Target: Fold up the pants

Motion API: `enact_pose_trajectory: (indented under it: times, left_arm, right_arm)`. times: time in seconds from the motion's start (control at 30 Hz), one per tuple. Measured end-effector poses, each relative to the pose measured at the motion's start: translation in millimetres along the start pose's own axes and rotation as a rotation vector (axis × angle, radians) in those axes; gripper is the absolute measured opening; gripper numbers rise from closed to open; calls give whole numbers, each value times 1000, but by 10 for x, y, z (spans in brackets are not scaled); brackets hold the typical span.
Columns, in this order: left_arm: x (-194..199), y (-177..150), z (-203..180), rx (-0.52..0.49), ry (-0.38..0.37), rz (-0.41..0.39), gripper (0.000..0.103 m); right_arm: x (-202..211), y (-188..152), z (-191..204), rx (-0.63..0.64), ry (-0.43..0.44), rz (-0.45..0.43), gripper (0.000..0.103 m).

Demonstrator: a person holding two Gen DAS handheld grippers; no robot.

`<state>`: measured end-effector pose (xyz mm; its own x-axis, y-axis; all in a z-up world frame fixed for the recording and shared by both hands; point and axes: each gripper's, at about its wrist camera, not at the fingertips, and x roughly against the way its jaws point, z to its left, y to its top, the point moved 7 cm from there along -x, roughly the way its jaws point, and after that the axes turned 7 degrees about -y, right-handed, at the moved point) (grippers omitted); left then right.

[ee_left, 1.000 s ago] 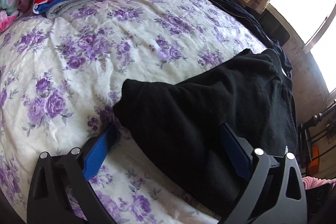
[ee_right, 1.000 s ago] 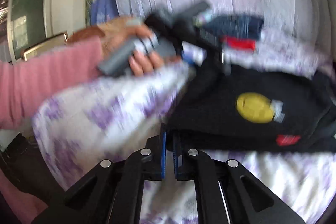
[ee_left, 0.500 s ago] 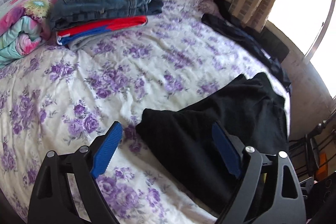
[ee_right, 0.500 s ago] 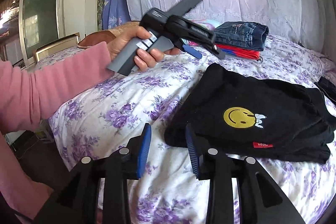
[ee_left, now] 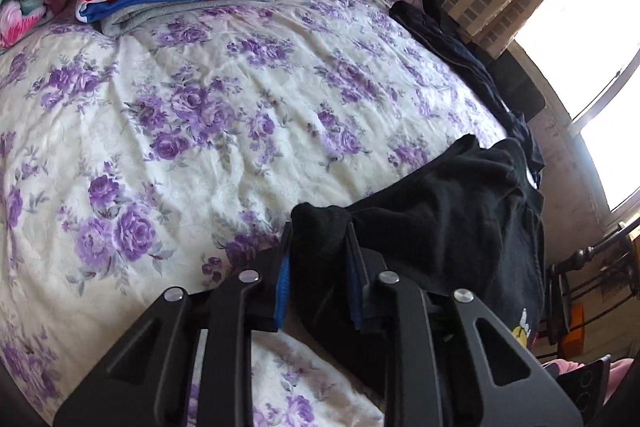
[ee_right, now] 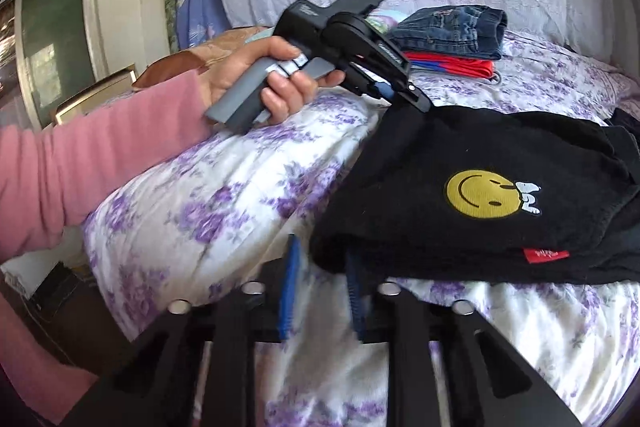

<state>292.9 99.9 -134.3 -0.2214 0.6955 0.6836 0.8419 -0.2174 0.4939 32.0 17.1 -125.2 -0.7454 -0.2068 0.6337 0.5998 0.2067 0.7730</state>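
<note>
Pants (ee_left: 448,227) are spread on the bed (ee_left: 200,131), long axis running toward the right of the frame. One corner is clamped by the left gripper (ee_left: 318,247); the right gripper (ee_right: 320,267), parted, straddles the near corner.

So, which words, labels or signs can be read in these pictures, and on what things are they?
None can be read.
Red tag on the black pants: pale marks, too blurred.
Left gripper body: small pale print, too small.
Yellow smiley patch on the pants: a picture, no words.
</note>
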Motion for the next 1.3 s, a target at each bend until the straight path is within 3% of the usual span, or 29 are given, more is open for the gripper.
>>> enact_pose_trajectory:
  times: [0.17, 0.37, 0.5, 0.57, 0.63, 0.67, 0.73, 0.9, 1.0, 1.13, 1.3]
  left_arm:
    - [7, -11, 17, 5, 0, -13, 20]
    - [-21, -58, 156, 71, -32, -9, 21]
    - [132, -44, 44, 25, 87, -39, 32]
    - [375, -23, -123, -52, 201, -102, 34]
    - [574, -9, -324, -133, 265, -149, 39]
    - [660, -21, -463, -165, 277, -173, 45]
    - [731, -116, -818, -203, 217, -208, 54]
    - [368, -481, -1323, -271, 193, -162, 55]
    - [106, -663, -1343, -269, 262, -118, 57]
    - [-135, -848, -1169, -257, 365, -47, 60]
    - [-145, -904, -1114, -250, 444, -46, 70]
  right_arm:
    - [48, -48, 88, 70, -46, -34, 5]
    - [-19, -134, 72, 66, -54, -44, 5]
    - [113, -93, -28, 67, 5, -22, 6]
    - [343, 28, -168, 49, 18, -67, 15]
    - [548, 205, -423, -3, -23, -119, 38]
    - [613, 280, -578, -35, -60, -141, 39]
    - [674, 372, -901, -112, -120, -167, 39]
    - [522, 350, -1477, -232, -223, -140, 39]
    - [371, 186, -1748, -277, -286, -70, 38]
    - [273, 36, -1906, -336, -233, -37, 37]
    - [274, -48, -1903, -335, -224, -32, 37]
